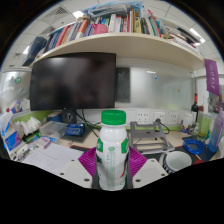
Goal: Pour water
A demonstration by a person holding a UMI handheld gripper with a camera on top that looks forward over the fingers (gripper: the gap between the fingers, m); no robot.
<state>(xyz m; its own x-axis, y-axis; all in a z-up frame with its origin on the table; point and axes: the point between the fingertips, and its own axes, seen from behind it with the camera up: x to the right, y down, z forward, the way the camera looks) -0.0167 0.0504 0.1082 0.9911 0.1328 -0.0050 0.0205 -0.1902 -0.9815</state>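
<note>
An office: a monitor (74, 80) beneath a bookshelf (115, 28), cluttered desk (45, 150).

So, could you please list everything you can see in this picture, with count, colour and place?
bottle: one, white with green cap, upright between the jaws
monitor: one, dark screen, on the desk behind the bottle
shelf: one, pale, above the monitor
books: a row, mixed colours, on the shelf
desk: one, cluttered, under the monitor
gripper: one, purple pads, closed on the bottle
</note>
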